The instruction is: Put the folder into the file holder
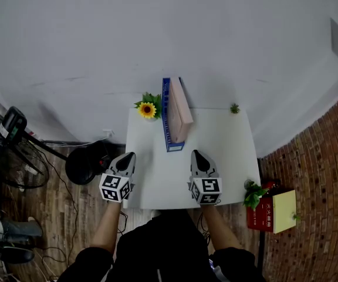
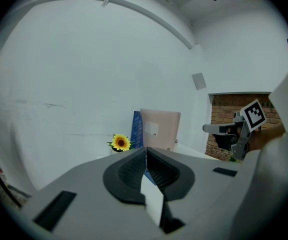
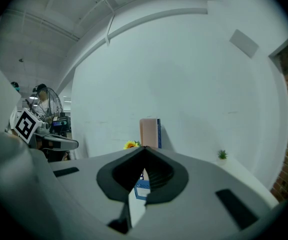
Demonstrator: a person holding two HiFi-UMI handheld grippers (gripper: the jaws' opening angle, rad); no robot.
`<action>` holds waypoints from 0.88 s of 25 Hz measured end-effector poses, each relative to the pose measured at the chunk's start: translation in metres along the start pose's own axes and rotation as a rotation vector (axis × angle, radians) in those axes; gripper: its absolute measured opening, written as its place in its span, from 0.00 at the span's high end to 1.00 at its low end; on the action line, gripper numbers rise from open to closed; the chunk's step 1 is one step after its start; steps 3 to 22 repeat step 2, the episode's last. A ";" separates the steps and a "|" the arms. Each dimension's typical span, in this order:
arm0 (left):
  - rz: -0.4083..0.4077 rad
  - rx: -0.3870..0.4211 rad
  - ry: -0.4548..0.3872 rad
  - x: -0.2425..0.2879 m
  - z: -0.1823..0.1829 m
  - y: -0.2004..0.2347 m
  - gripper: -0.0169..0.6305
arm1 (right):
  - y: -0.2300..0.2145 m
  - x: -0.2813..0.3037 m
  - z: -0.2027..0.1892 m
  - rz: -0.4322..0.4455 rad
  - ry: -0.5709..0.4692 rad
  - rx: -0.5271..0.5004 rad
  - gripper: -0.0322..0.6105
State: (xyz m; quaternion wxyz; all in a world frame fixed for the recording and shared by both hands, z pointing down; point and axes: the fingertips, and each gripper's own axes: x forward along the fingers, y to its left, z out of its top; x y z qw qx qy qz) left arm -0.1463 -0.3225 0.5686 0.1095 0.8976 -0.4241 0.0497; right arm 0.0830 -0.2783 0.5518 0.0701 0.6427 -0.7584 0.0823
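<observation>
A pink folder [image 1: 180,108] stands upright inside the blue file holder [image 1: 168,133] at the back middle of the white table [image 1: 227,151]. The folder [image 2: 160,129] and holder [image 2: 136,130] also show ahead in the left gripper view, and the folder [image 3: 148,132] and holder [image 3: 158,132] in the right gripper view. My left gripper [image 1: 126,157] hovers over the table's front left edge, shut and empty. My right gripper [image 1: 198,155] is over the front middle, shut with nothing between its jaws. Both point toward the holder, well short of it.
A sunflower decoration [image 1: 148,108] sits left of the holder and a small green plant [image 1: 235,108] at the back right corner. A floor fan [image 1: 10,151] stands left of the table. A red box with a plant [image 1: 271,207] is on the floor at right.
</observation>
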 end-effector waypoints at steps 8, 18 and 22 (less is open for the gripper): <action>-0.001 -0.003 0.005 0.000 -0.003 -0.001 0.93 | 0.000 -0.001 -0.004 0.001 0.010 0.001 0.94; -0.001 -0.003 0.005 0.000 -0.003 -0.001 0.93 | 0.000 -0.001 -0.004 0.001 0.010 0.001 0.94; -0.001 -0.003 0.005 0.000 -0.003 -0.001 0.93 | 0.000 -0.001 -0.004 0.001 0.010 0.001 0.94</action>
